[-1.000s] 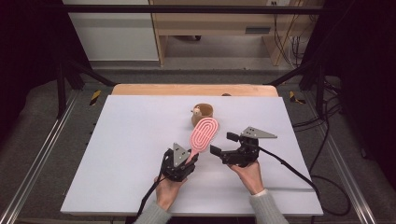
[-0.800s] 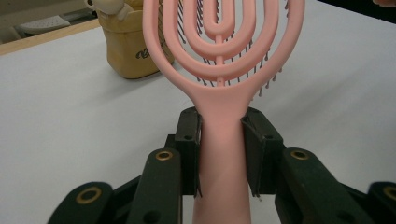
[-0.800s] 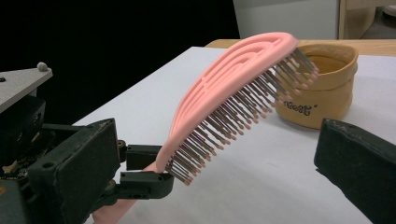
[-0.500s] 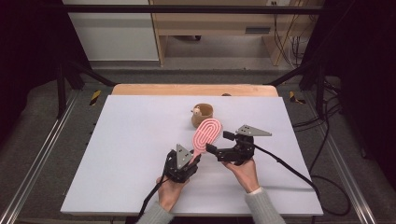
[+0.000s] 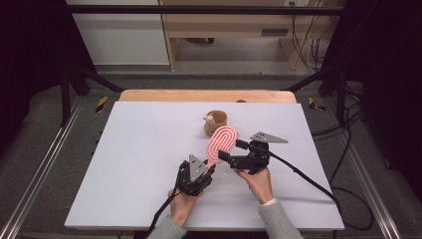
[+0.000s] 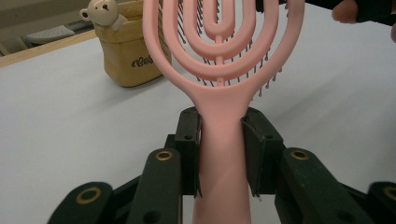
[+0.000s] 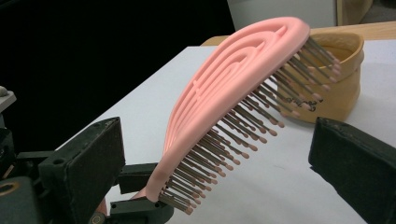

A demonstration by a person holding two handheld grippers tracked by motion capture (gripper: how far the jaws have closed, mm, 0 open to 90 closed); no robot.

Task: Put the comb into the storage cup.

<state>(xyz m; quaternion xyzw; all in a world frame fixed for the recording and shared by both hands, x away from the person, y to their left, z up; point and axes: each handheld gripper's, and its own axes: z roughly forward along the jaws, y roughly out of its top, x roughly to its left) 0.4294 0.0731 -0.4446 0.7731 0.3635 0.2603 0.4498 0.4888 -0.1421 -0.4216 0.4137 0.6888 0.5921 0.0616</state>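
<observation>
Two grippers working: left gripper (image 6: 219,154) is clamping the pink hairbrush (image 5: 222,142) handle at centre frame; I'm closing the still-open right gripper (image 7: 215,154) squarely across its head.

bear cup (image 5: 216,123) beyond brush (image 5: 222,141), left tabletop (image 5: 144,144) open

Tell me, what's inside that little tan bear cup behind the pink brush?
The cup stands open-topped, and its visible inner wall looks bare. The brush hides its bottom.
</observation>
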